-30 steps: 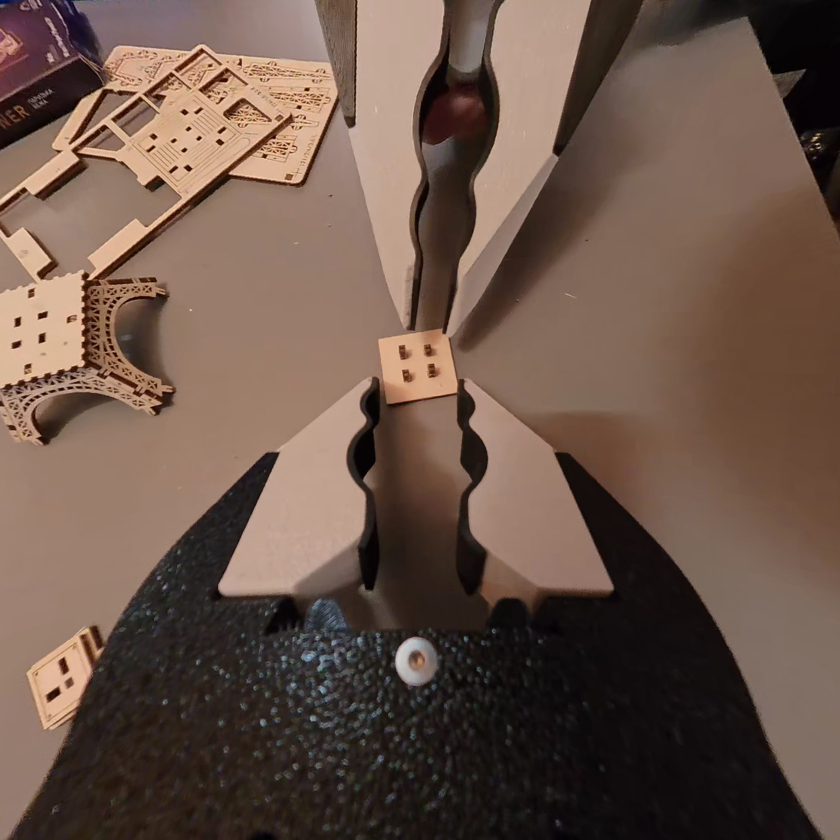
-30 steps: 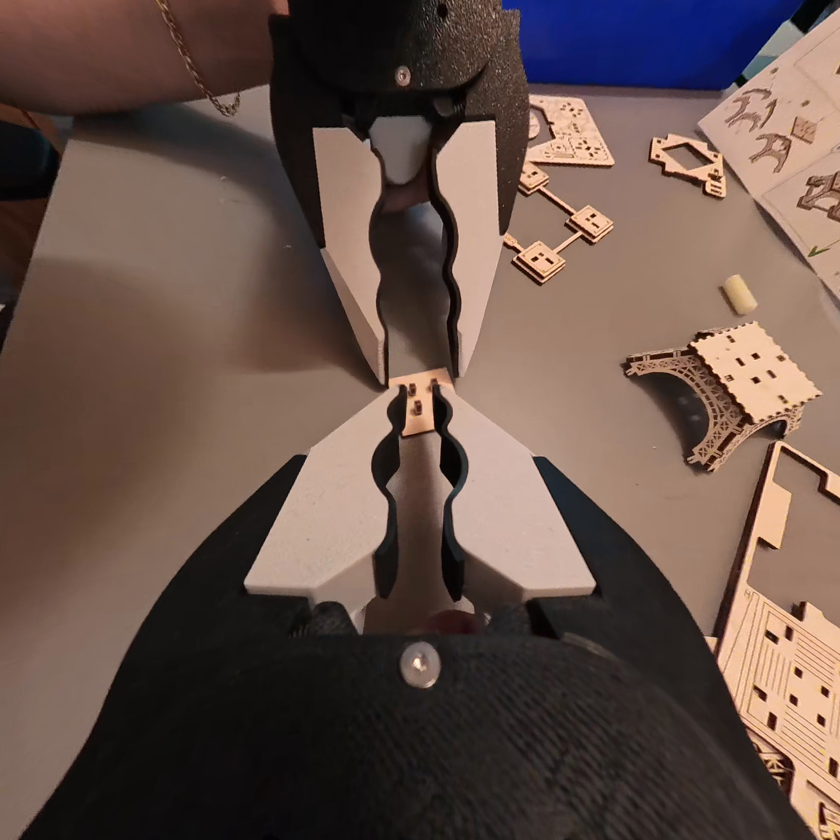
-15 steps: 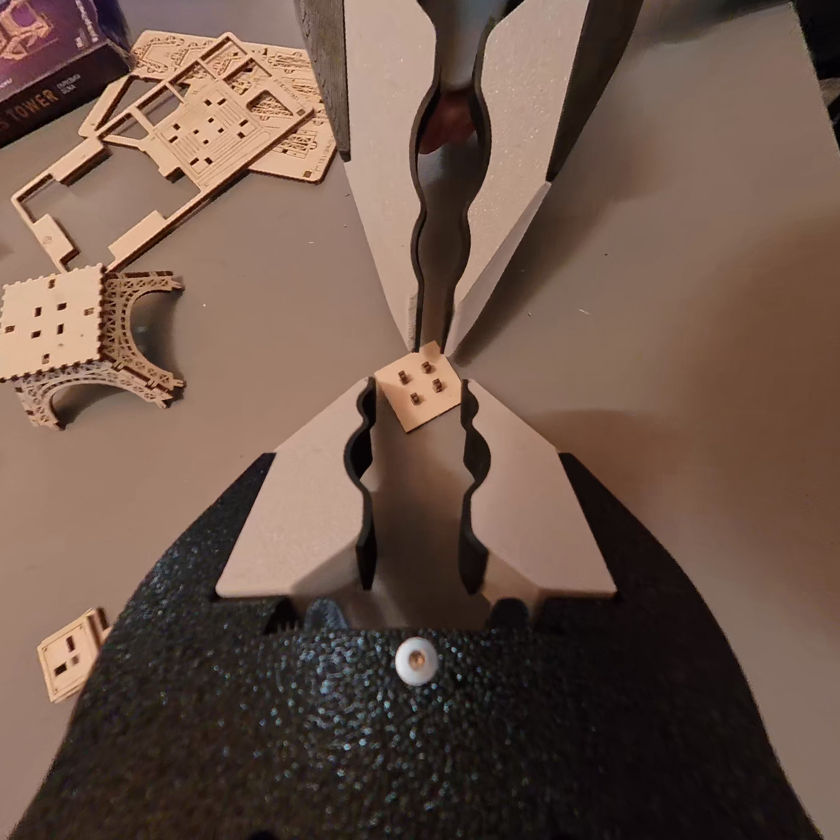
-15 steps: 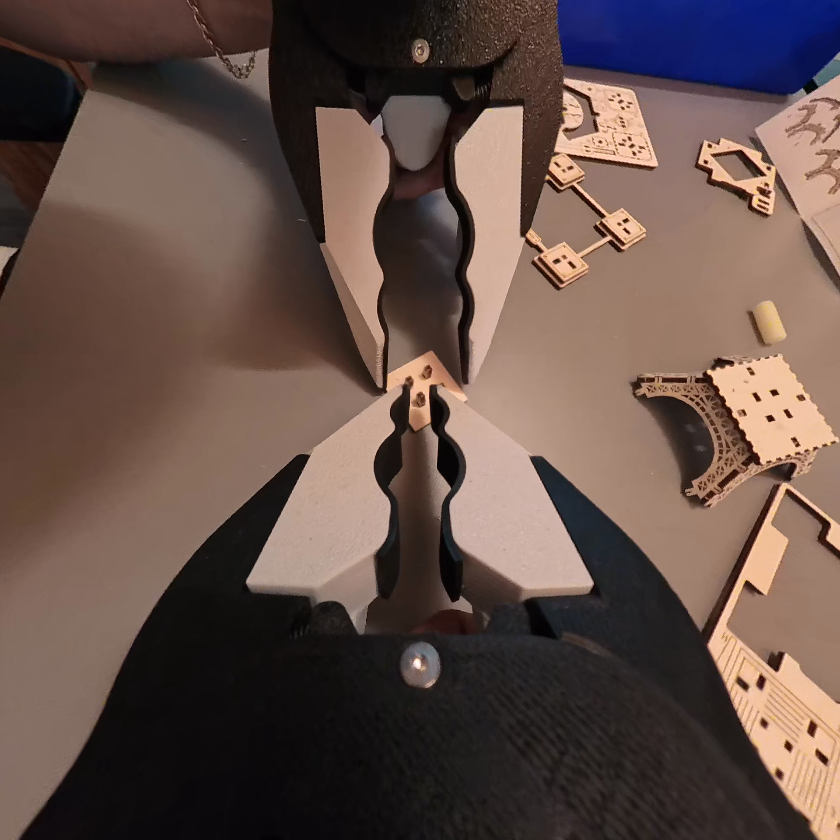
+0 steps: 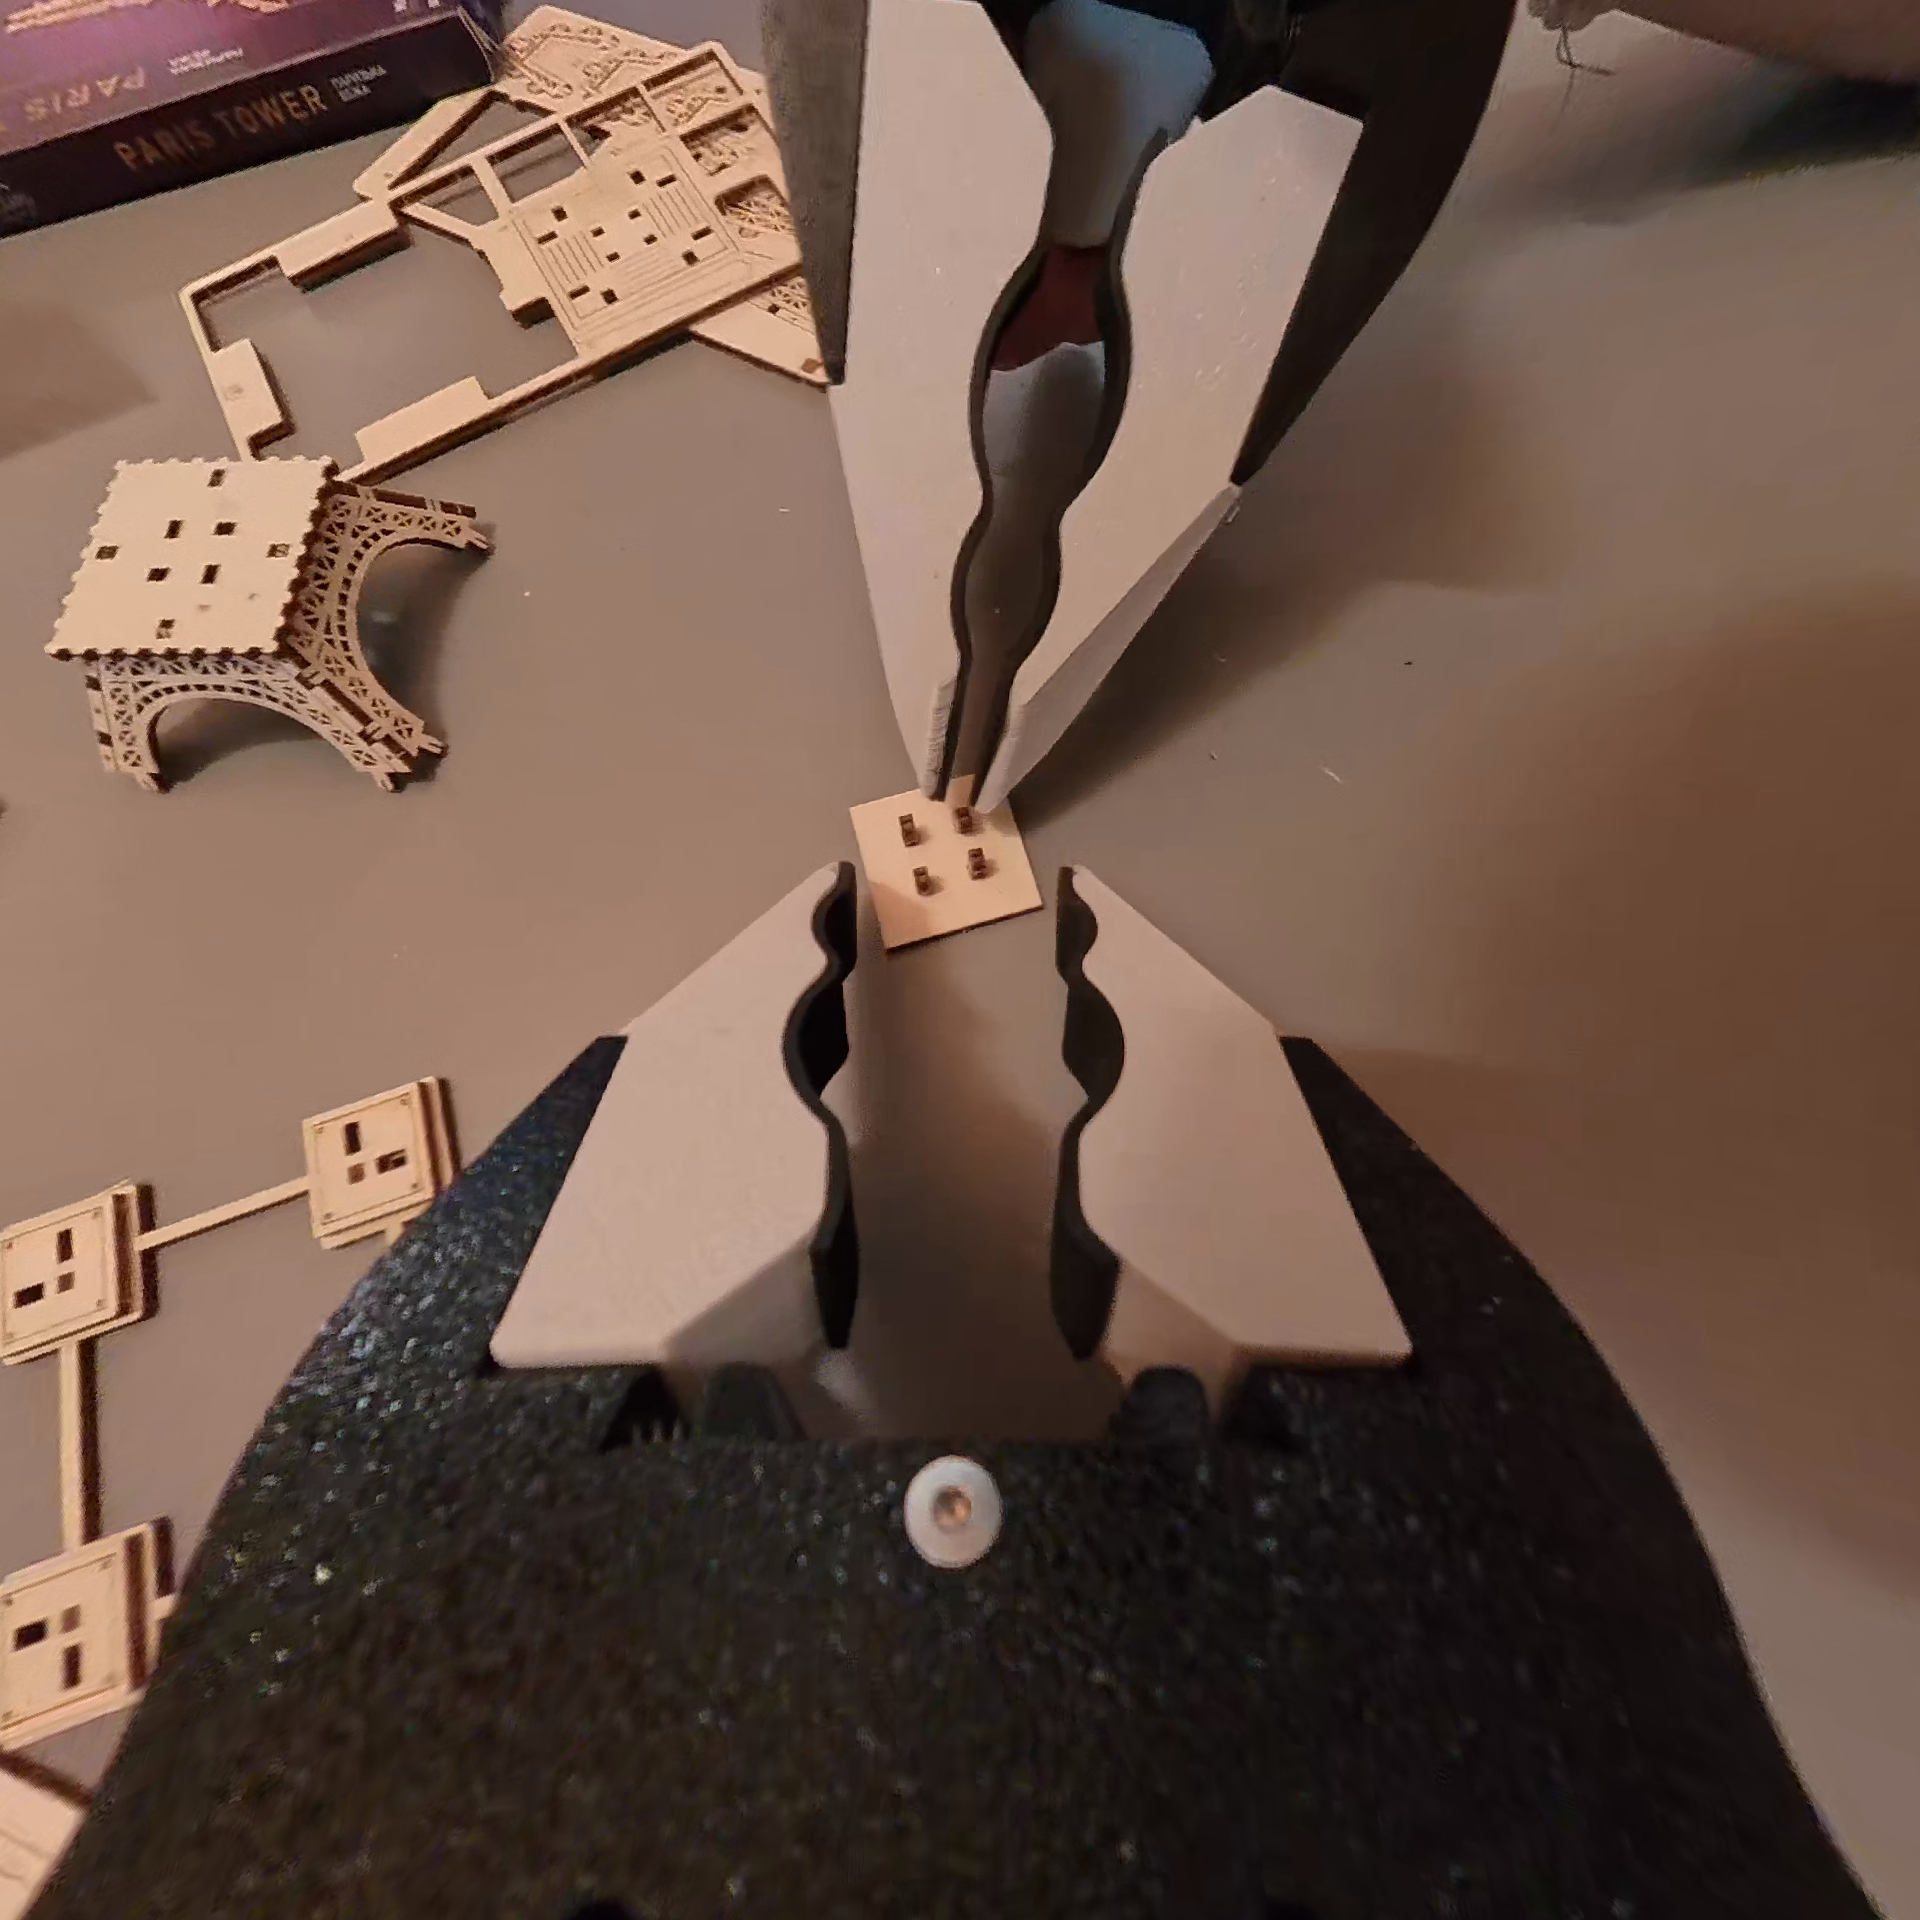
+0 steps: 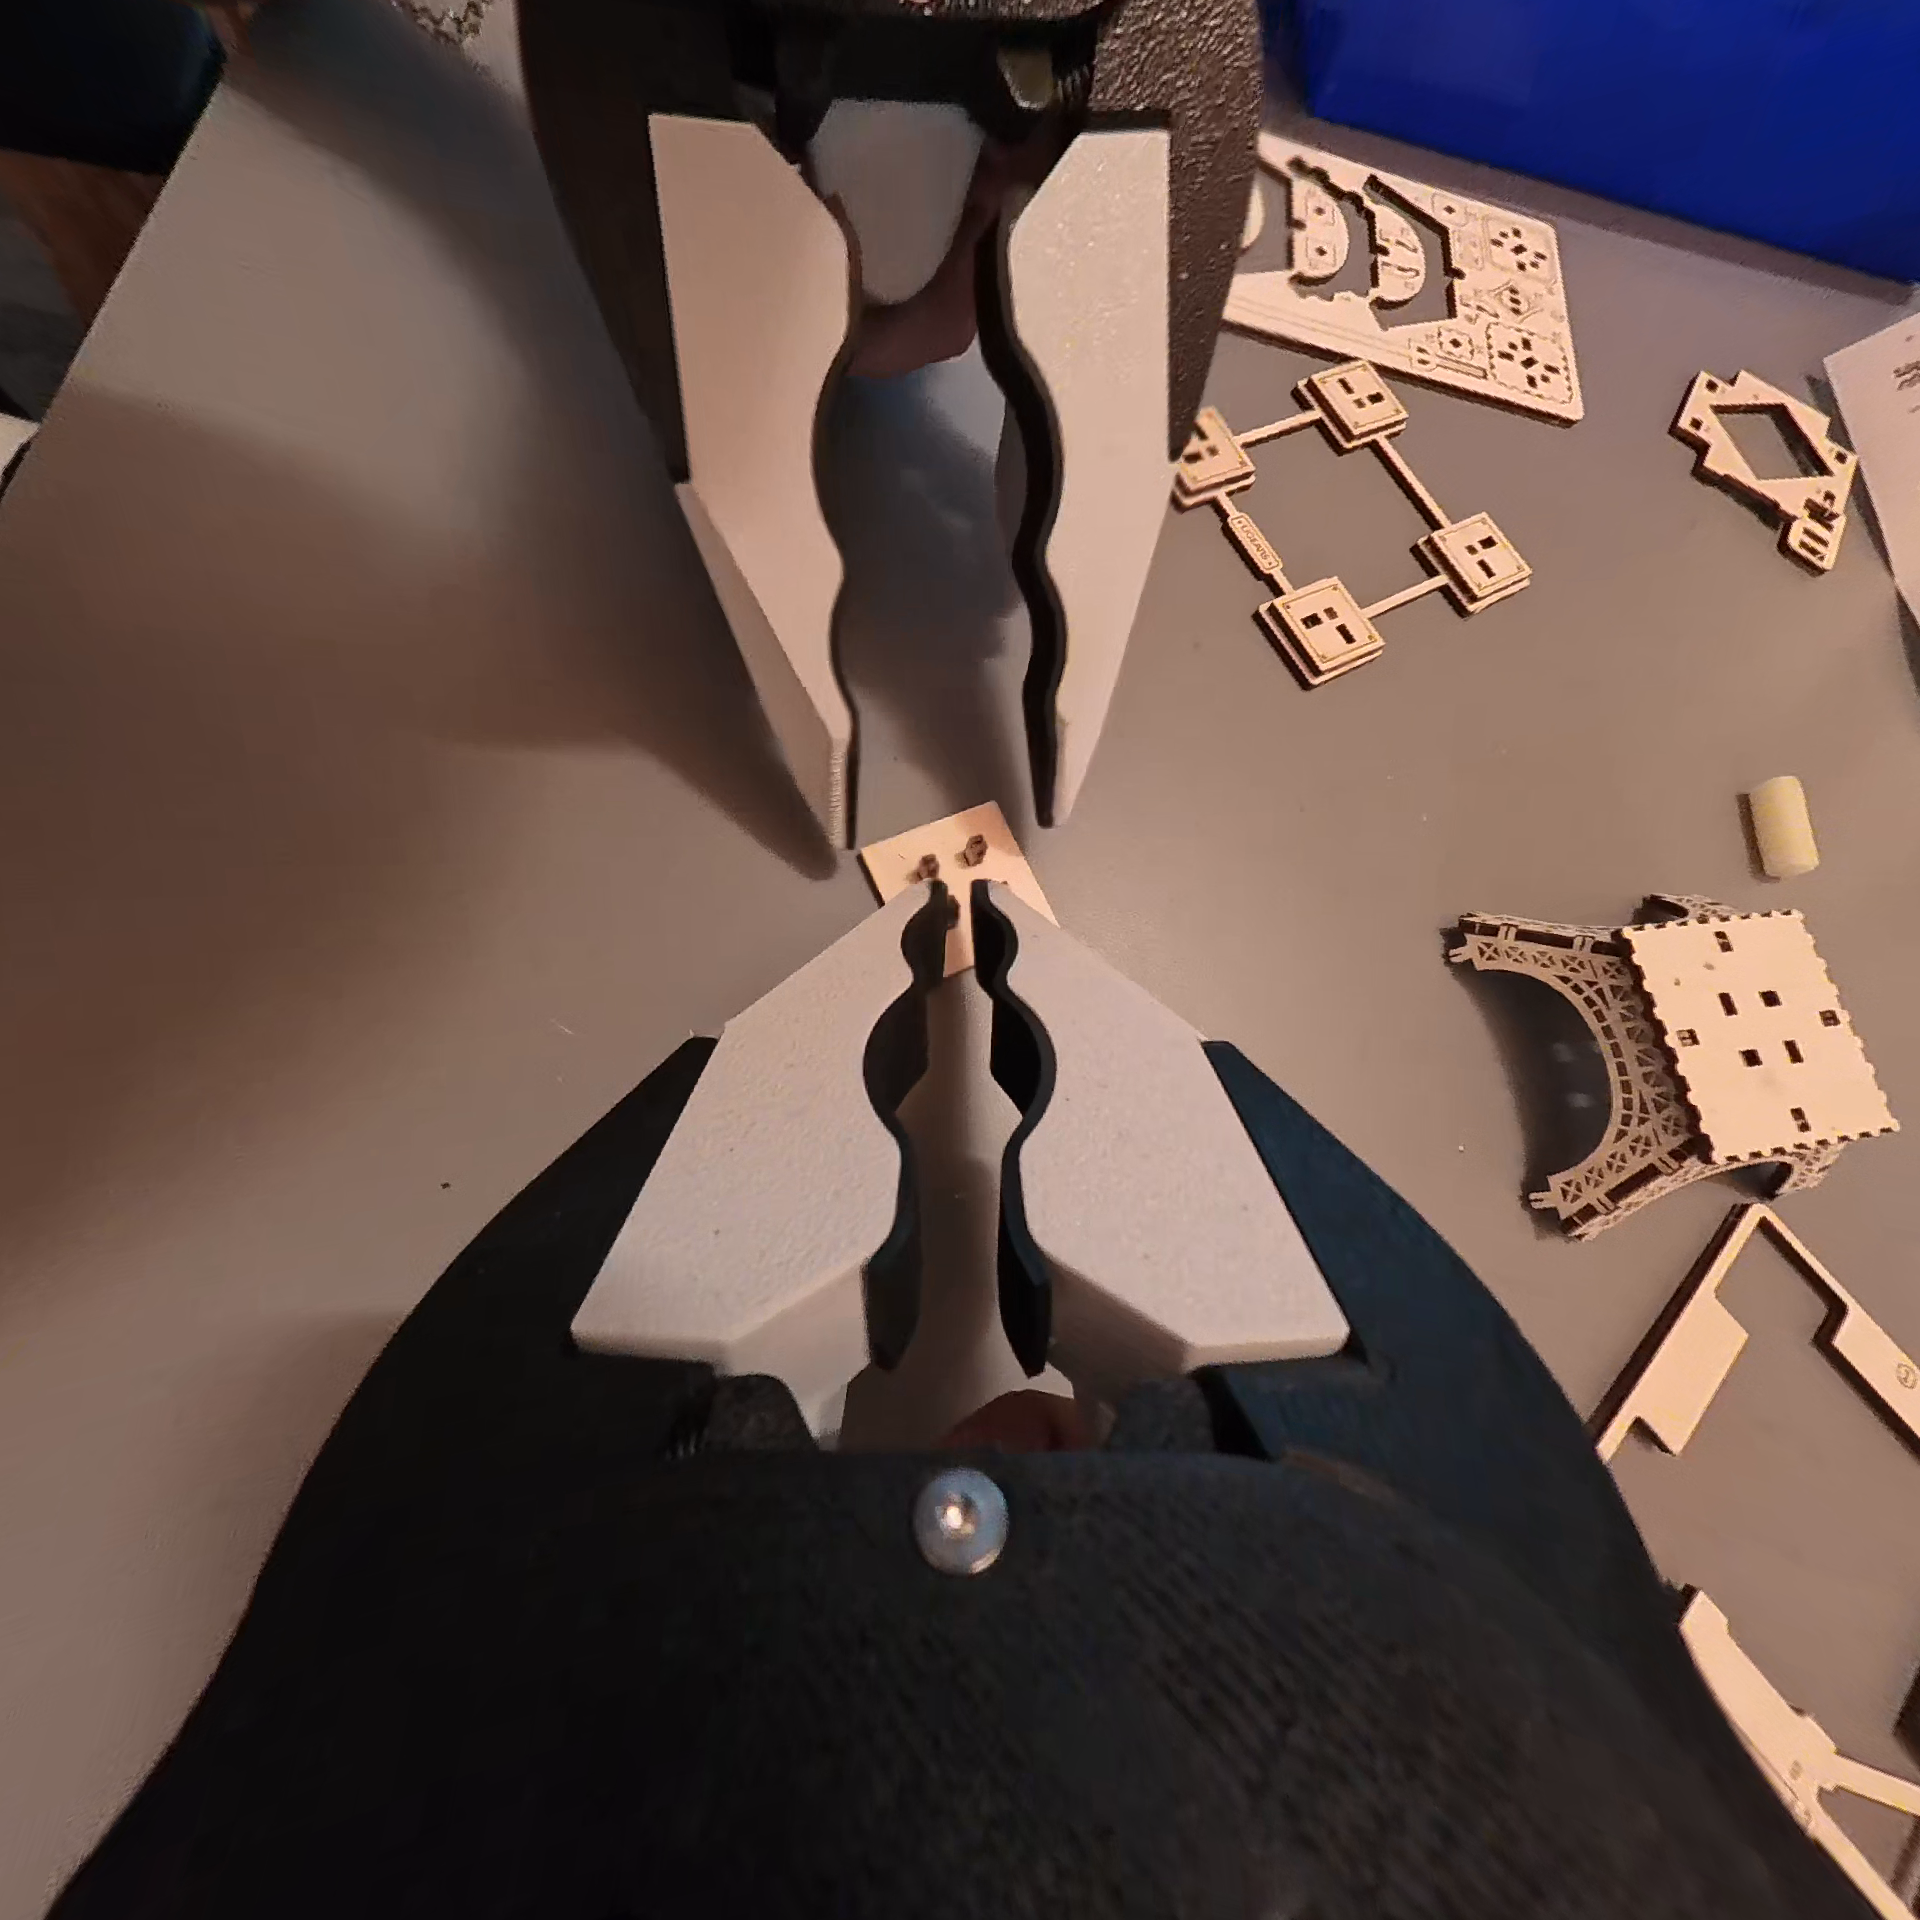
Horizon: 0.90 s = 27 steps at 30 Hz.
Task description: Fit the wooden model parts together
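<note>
A small square wooden plate (image 5: 951, 878) with four small slots lies on the grey table between the two grippers, which face each other. My left gripper (image 5: 956, 894) is open, with its tips on either side of the plate's near edge and not touching it. My right gripper (image 5: 966, 795) comes from the far side, nearly shut, with its tips on the plate's far edge. In the right wrist view the plate (image 6: 940, 857) runs under my right gripper's (image 6: 961, 896) tips, and the open left gripper (image 6: 940, 826) is just beyond. I cannot tell whether the right tips pinch it.
An assembled lattice tower base (image 5: 218, 592) stands left of the grippers, also in the right wrist view (image 6: 1766, 1049). Punched-out wooden sheets (image 5: 582, 239), linked square parts (image 6: 1340, 520), a dark box (image 5: 208, 94), a small pale cylinder (image 6: 1779, 840) and a frame offcut (image 6: 1766, 1351) lie around. Only a small space, under 4 cm, lies between the two pairs of fingers. Both grippers' tips are roughly 20 cm from the small pale cylinder (image 6: 1779, 840).
The small plate twisted to a diamond angle half a second ago and now sits square again. The left gripper has drawn back a little from it. Both grippers' openings look unchanged.
</note>
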{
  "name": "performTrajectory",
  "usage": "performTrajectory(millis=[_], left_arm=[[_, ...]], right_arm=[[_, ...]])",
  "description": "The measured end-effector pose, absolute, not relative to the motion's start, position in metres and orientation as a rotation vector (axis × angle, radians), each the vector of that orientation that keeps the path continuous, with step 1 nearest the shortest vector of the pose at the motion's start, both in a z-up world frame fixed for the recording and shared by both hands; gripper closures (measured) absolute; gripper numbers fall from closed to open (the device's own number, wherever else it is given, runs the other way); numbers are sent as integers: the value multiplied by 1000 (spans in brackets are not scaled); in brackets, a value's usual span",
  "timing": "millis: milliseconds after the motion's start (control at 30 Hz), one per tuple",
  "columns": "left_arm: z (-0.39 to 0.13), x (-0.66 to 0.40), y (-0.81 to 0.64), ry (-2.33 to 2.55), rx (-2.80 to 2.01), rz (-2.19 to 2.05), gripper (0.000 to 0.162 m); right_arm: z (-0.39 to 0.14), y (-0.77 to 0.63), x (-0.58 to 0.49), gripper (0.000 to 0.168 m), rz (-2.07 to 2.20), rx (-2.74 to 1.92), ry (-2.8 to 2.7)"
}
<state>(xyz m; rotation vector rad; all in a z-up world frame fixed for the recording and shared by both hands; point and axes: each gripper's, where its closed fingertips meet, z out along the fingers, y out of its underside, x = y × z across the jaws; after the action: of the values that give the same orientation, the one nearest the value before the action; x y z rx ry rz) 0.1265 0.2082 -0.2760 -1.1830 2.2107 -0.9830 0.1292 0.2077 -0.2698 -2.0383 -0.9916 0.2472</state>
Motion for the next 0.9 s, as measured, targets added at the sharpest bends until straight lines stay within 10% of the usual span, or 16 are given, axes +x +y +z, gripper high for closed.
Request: performTrajectory(millis=[900], left_arm=[[-284, 132, 208, 2271, -1193, -1009, 135]], right_arm=[[-278, 209, 127, 167, 398, -2014, -1063]])
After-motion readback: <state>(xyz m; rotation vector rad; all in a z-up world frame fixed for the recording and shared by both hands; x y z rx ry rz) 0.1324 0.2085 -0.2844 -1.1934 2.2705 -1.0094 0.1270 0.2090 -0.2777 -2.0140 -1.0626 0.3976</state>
